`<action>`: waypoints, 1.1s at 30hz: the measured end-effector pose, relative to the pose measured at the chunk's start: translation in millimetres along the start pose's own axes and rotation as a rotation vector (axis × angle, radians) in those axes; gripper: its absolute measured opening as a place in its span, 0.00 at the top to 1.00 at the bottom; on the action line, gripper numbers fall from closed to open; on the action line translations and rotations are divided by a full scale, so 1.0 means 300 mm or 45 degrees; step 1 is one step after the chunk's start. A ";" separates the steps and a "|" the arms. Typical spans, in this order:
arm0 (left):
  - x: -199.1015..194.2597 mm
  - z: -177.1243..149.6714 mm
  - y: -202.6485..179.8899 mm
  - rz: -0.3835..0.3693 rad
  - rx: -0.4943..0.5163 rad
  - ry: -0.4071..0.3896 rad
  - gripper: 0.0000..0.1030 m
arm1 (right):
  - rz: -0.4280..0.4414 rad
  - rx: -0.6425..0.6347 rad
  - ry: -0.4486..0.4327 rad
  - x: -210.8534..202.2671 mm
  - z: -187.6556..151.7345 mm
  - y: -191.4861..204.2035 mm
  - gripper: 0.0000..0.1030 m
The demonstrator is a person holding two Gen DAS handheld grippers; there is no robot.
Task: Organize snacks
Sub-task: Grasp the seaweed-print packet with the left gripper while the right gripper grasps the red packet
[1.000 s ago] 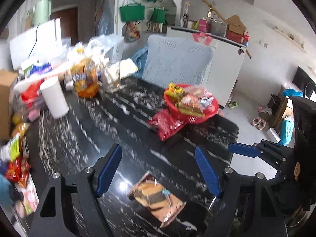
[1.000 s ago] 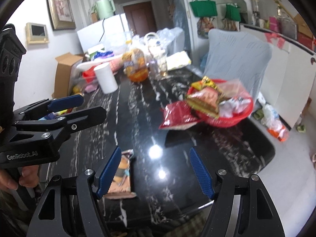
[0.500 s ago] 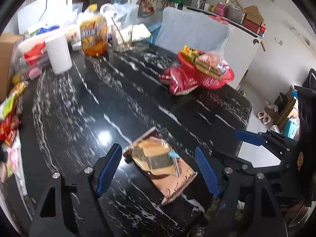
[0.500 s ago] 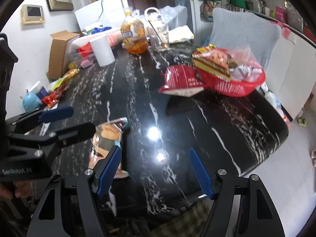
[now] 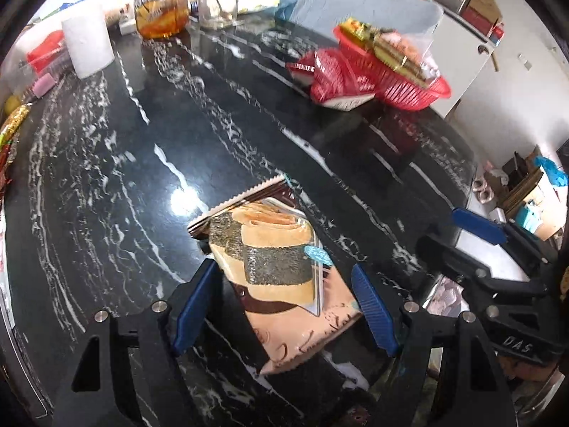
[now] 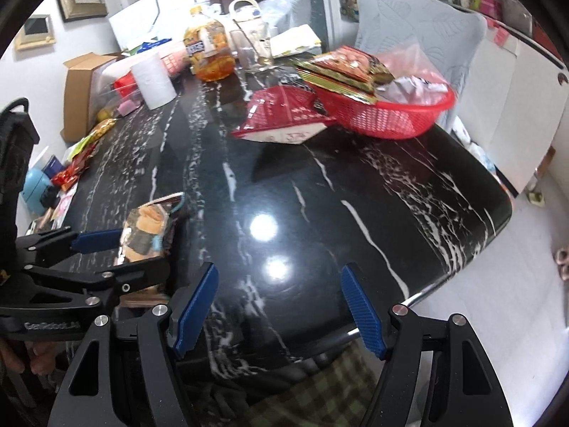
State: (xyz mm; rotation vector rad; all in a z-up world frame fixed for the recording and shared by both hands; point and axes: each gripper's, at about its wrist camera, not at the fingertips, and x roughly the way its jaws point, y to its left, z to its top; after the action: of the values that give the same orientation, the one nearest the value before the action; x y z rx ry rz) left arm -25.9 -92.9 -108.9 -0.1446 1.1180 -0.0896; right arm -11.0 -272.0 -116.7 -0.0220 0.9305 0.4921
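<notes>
A tan snack packet (image 5: 270, 267) with a seaweed-roll picture lies flat on the black marble table (image 5: 142, 178). My left gripper (image 5: 284, 306) is open and tilted down over it. The packet's near half sits between the blue pads without touching them. The right wrist view shows the same packet (image 6: 149, 227) and the left gripper (image 6: 124, 252) at its left edge. My right gripper (image 6: 279, 306) is open over bare table near the front edge, holding nothing. A red basket (image 5: 405, 89) heaped with snack packets stands at the far right, with a red packet (image 5: 330, 78) leaning on it.
At the far left end stand a white paper roll (image 5: 87, 44), an orange snack jar (image 5: 160, 3) and a glass (image 5: 213, 3). Loose snack packets (image 5: 10, 131) lie along the left edge. A chair (image 5: 355, 0) with a light cover stands behind the basket. The table's rounded corner (image 6: 490, 213) drops off to the right.
Both grippers have sunk toward the table. The left one tipped downward, so the packet now lies between its fingers instead of ahead of them. Neither opening changed.
</notes>
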 end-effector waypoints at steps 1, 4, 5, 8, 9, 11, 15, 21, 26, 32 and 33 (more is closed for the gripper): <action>-0.004 0.002 0.004 0.010 0.002 -0.018 0.27 | 0.000 0.006 0.004 0.005 0.001 -0.006 0.30; -0.006 0.018 0.023 0.011 0.001 -0.035 0.49 | 0.004 0.022 0.011 0.018 0.012 -0.019 0.30; -0.005 0.026 0.029 0.010 0.006 -0.041 0.50 | 0.009 0.025 0.013 0.023 0.018 -0.022 0.30; 0.008 0.058 0.046 0.019 0.015 -0.045 0.50 | 0.015 0.021 0.015 0.037 0.048 -0.021 0.30; 0.016 0.075 0.055 0.025 0.014 -0.044 0.50 | 0.017 0.017 0.012 0.041 0.060 -0.019 0.30; 0.027 0.107 0.075 0.035 0.010 -0.043 0.50 | 0.023 0.016 0.009 0.049 0.079 -0.015 0.30; 0.055 0.172 0.114 0.044 0.016 -0.040 0.50 | 0.038 0.021 0.018 0.079 0.136 -0.009 0.30; 0.089 0.283 0.162 0.019 0.012 -0.037 0.50 | 0.042 0.034 -0.006 0.122 0.224 0.003 0.30; 0.110 0.357 0.192 0.033 0.023 -0.059 0.50 | 0.049 0.081 -0.030 0.160 0.297 -0.003 0.30; 0.144 0.412 0.238 0.037 0.016 -0.057 0.50 | 0.019 0.029 -0.054 0.208 0.373 0.022 0.30; 0.149 0.421 0.244 0.037 0.015 -0.057 0.50 | 0.008 0.018 -0.056 0.214 0.381 0.025 0.30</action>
State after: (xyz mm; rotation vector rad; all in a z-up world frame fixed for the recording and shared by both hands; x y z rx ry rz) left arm 107.2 -18.2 -106.2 -0.1197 1.0744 -0.0667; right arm 104.8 -213.9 -95.6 0.0049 0.8910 0.4901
